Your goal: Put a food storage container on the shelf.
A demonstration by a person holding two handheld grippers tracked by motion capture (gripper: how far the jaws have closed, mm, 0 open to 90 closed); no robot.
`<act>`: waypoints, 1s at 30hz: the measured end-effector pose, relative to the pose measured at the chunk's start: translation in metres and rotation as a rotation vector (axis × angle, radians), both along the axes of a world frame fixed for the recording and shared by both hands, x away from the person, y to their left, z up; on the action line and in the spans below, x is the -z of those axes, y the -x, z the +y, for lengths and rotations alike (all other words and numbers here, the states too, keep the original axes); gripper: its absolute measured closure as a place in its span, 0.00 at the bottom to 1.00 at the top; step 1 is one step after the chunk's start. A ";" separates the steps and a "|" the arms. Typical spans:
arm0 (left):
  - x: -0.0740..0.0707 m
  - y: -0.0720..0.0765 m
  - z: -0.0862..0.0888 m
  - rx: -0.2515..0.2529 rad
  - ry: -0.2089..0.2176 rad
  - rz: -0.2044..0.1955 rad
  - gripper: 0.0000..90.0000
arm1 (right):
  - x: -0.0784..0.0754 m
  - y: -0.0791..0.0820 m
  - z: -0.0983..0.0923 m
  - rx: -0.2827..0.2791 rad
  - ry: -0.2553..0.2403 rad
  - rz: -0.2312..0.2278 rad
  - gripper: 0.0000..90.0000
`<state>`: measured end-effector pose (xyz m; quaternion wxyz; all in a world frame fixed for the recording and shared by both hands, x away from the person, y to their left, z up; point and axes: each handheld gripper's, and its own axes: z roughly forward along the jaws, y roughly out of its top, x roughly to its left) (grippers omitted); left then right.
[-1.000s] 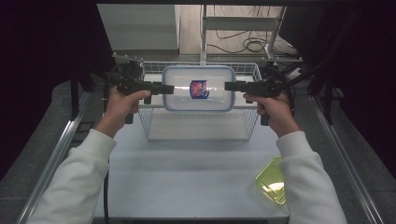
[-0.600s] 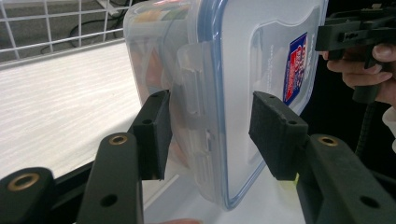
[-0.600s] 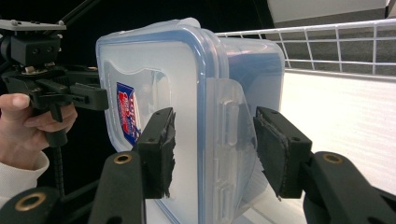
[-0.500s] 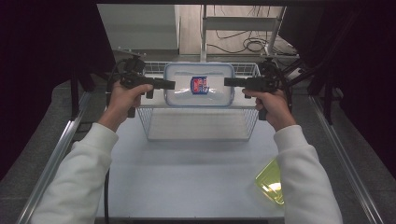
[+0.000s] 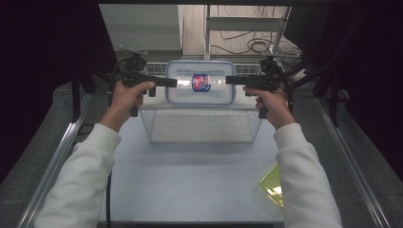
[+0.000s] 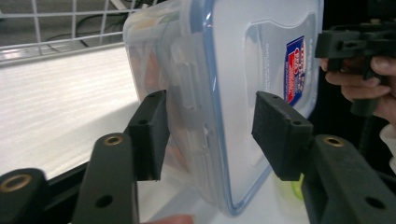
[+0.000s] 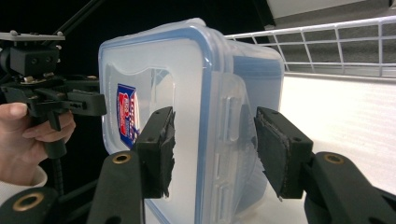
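Observation:
A clear plastic container (image 5: 199, 95) with a blue-edged lid and a red and blue label stands on its long side at the back of a white wire basket (image 5: 153, 127), lid towards me. My left gripper (image 5: 173, 82) reaches its left end and my right gripper (image 5: 229, 80) its right end. In the left gripper view the left gripper (image 6: 210, 107) straddles the latch edge of the container (image 6: 233, 70). Its jaws have just been opening, and a gap shows at the lid-side pad. In the right gripper view the right gripper (image 7: 215, 116) straddles the container (image 7: 187, 70) with narrow gaps at its pads.
The basket sits at the far middle of the white table (image 5: 190, 180). A flat yellow-green piece (image 5: 273, 187) lies near the front right, beside the person's right sleeve. Metal rails run along both table sides. Cables lie on the floor beyond.
Both hands and the container have moved away from me, towards the back of the basket. The container now stands steeper.

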<state>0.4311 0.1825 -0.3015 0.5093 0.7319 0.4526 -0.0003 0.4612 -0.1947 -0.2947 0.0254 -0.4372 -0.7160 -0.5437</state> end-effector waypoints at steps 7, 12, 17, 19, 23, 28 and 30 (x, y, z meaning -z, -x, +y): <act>0.002 -0.007 -0.008 -0.043 -0.012 0.009 0.43 | 0.004 -0.005 0.001 0.048 -0.031 0.023 0.53; 0.008 -0.013 -0.018 -0.074 0.005 0.032 0.31 | 0.008 -0.008 0.004 0.136 -0.042 0.047 0.51; 0.018 -0.021 -0.020 -0.005 0.032 0.127 0.20 | 0.010 -0.006 0.006 0.217 -0.017 0.053 0.47; 0.018 -0.020 -0.018 -0.028 0.044 0.099 0.20 | 0.009 -0.004 0.008 0.222 0.003 0.040 0.46; 0.013 -0.015 -0.016 -0.069 0.017 0.027 0.21 | 0.007 0.002 0.008 0.234 0.015 0.015 0.45; 0.006 -0.008 -0.007 -0.085 0.018 0.012 0.20 | 0.002 0.010 0.001 0.222 0.004 -0.023 0.45; 0.001 0.000 -0.002 -0.090 0.006 -0.017 0.21 | 0.000 0.015 -0.004 0.205 -0.005 -0.036 0.44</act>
